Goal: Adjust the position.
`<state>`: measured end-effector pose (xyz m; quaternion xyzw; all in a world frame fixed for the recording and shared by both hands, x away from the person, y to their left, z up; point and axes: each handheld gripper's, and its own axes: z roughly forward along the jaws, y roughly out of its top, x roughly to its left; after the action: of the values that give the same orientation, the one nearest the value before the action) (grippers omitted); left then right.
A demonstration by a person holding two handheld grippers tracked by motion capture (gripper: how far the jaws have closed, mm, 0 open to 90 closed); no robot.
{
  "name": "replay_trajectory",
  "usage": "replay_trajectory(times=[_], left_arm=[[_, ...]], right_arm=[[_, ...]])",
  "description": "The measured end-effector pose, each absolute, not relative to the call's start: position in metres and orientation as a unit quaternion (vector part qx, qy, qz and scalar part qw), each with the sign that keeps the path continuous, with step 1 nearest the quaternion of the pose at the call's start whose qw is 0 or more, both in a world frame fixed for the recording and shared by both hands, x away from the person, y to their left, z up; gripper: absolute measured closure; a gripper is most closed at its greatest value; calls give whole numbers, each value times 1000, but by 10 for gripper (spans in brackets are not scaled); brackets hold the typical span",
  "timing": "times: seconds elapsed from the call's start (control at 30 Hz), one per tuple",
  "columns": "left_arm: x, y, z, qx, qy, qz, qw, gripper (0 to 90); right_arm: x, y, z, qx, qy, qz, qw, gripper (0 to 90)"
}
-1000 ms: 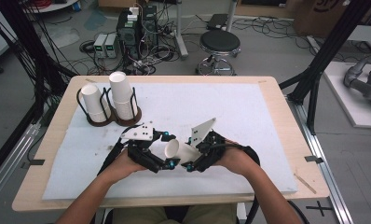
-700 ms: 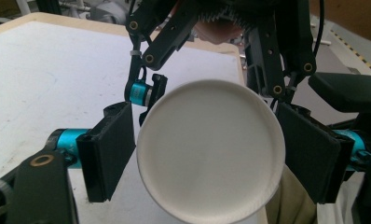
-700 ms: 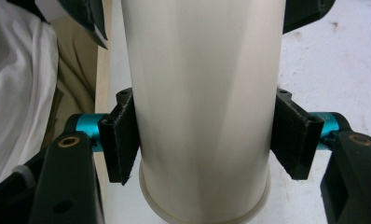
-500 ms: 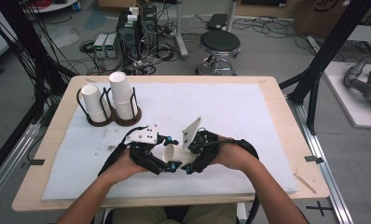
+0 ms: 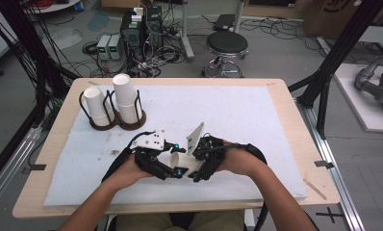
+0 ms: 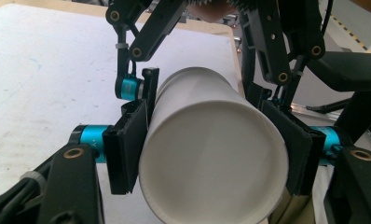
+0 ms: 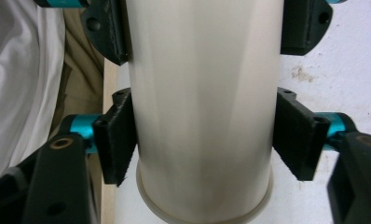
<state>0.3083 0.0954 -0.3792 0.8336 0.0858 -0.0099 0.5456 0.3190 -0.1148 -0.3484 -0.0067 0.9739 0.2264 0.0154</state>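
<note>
Mid-handover of a white paper cup [image 5: 177, 161], held level above the table [image 5: 257, 125] at the six o'clock edge. Left gripper [image 6: 207, 154] just closed, pads clamping the cup near its base. Right gripper [image 7: 204, 140] just easing apart, pads beside the wall. Next, probably: right gripper clear, then cup toward the holders [image 5: 113, 122] at ten o'clock.

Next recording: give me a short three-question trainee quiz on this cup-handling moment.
1. How many black wire holders with white paper cups in them stand on the white mat?
2. True or false: the held white paper cup stands upright on the mat.
3. The left gripper is: A open, B shut on the held cup, C shut on a holder.
Key: 1 two; 2 false, it lies sideways; 3 B.
</note>
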Motion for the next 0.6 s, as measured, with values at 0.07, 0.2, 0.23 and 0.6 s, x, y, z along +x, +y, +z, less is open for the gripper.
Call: replay_trajectory(times=[0.07,0.2,0.23,0.6], left_arm=[[310,97,-379,832,86,-8,548,340],[314,102,-381,824,93,-9,559,340],[315,104,-382,820,98,-12,564,340],[321,113,-386,804,119,-3,582,340]], right_arm=[[319,-118,-348,6,967,252,27,194],[319,-129,-344,20,954,297,38,194],[319,-133,-343,23,950,310,38,194],[311,-171,-338,76,892,442,62,194]])
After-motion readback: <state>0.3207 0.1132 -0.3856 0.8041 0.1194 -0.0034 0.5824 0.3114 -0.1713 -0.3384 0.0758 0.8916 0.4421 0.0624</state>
